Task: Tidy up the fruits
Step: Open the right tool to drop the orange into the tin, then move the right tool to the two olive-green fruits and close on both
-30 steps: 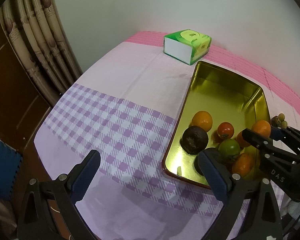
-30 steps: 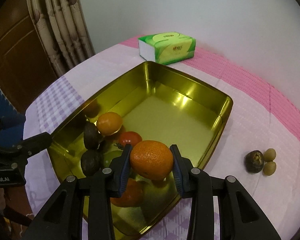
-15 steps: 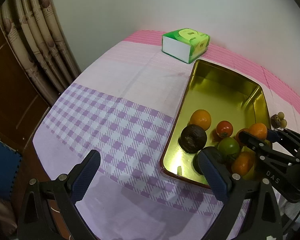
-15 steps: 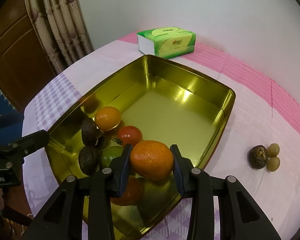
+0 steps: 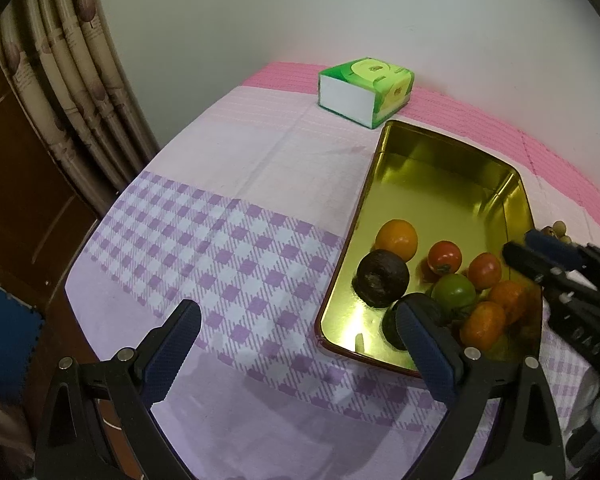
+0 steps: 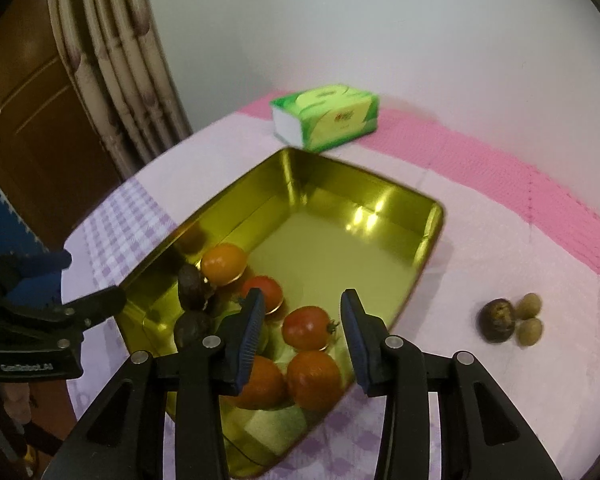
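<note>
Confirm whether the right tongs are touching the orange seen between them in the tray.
Apart. In the right wrist view the right tongs stand open, and the orange lies in the gold tray with a visible gap to each pad.

Right gripper (image 6: 302, 320) fingers spread, empty, above oranges (image 6: 314, 380) and tomatoes (image 6: 306, 327) in gold tray (image 6: 432, 232)

Eight fruits are counted in one golden tray (image 6: 428, 236): three oranges (image 6: 314, 380), two red tomatoes (image 6: 306, 328), one green tomato (image 5: 454, 292), two dark avocados (image 5: 382, 278). One tissue box (image 6: 326, 116) is seen.
</note>
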Tool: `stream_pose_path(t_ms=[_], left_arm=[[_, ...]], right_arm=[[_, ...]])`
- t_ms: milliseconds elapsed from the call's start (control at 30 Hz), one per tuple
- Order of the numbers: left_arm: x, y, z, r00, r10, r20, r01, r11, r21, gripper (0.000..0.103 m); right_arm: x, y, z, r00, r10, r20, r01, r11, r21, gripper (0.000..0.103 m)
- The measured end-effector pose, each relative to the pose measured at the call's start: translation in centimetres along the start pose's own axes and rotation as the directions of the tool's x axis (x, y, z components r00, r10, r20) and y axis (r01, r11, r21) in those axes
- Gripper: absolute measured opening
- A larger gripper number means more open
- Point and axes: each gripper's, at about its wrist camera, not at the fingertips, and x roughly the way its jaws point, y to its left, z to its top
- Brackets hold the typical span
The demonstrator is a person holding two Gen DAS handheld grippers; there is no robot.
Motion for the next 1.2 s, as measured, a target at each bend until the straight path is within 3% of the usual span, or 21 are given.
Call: stream_pose_path(t_ms=[267,533,867,1200], left_arm=[[0.0,-0.3,-0.1,1.0,0.002,0.001,-0.002,1.0,0.013,0.097],[0.0,-0.4,-0.1,1.0,0.006,0.001,-0.006,1.0,0.017,0.097],[0.1,-0.7,-0.2,1.0,0.008,0.005,-0.008,0.999,0.035,0.097],[0.3,-1.3,-0.2,1.0,-0.001,0.01,0.0,0.998,0.055,0.097]], right_arm=[[-2.5,-7.1,-0.8,0.989,-0.147,0.022,0.143,0.983,0.111,0.041],[-2.2,-13.4,-3.4,0.963,-0.267,-0.046,0.27,0.944,0.191,0.041],[0.4,-14.8,-5.1,0.954,-0.281,-0.102,0.296,0.937,0.188,0.041],[2.7,-15.7,-3.7,0.945,-0.315,-0.093,0.326,0.932,0.161,0.041]])
